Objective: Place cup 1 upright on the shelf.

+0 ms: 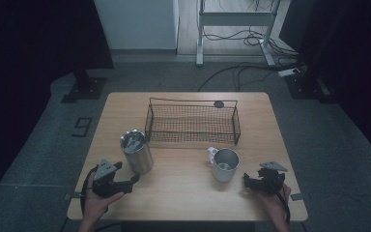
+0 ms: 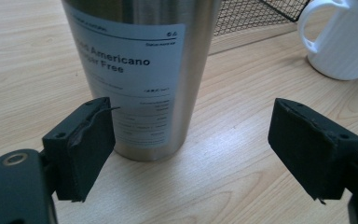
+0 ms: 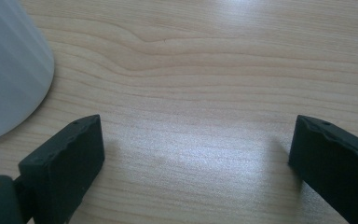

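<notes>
A steel tumbler (image 1: 136,151) is seen standing upright on the wooden table (image 1: 183,198), at about ten o'clock from the table's middle in the high view, just in front of the near left corner of a black wire basket (image 1: 192,122). The left gripper (image 1: 134,178) is held low at about seven o'clock, close beside the tumbler's base. In the left gripper view its jaws are spread wide, with nothing pressed between the pads; the tumbler (image 2: 140,70) stands just beyond them, toward the left jaw, and its white printed label (the words "Americano" and "Free" can be read) is turned toward the camera. No contact between pad and tumbler can be made out.

A white mug (image 1: 223,164) is placed at about four o'clock from the table's middle, handle toward the basket, well apart from the tumbler. In the left gripper view the mug (image 2: 340,39) is seen at two o'clock.

The right gripper (image 1: 247,180) is held at about five o'clock, just beside the mug and apart from it. In the right gripper view its jaws are likewise released and wide, bare wood lying between them, and the mug's pale wall (image 3: 9,70) is seen at ten o'clock, untouched.
</notes>
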Demonstrator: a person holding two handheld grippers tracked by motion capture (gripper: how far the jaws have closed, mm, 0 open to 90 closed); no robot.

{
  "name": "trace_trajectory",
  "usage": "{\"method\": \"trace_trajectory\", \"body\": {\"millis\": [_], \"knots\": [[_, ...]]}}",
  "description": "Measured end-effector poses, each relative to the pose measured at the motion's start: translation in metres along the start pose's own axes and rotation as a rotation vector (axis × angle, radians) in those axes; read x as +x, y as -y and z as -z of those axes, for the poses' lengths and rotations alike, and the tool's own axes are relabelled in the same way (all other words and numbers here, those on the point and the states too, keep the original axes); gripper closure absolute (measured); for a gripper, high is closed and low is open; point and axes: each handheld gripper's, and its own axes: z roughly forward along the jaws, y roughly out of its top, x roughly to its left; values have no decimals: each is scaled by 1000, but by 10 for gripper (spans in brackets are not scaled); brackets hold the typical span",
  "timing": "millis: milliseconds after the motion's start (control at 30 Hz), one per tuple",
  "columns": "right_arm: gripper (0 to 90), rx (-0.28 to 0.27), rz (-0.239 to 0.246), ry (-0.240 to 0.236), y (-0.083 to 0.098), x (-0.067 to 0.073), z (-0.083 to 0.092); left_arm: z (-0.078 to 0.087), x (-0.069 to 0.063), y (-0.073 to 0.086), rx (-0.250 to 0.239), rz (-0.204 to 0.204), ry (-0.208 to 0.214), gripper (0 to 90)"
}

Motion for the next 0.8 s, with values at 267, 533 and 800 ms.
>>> {"method": "trace_trajectory", "body": {"millis": [267, 533, 800], "knots": [[32, -1, 0, 1, 0, 0, 0, -4, 5, 2, 23, 28, -8, 94], [35, 0, -1, 3, 0, 0, 0, -11, 9, 4, 39, 44, -10, 53], [36, -2, -3, 2, 0, 0, 0, -19, 11, 3, 35, 48, 10, 0]]}}
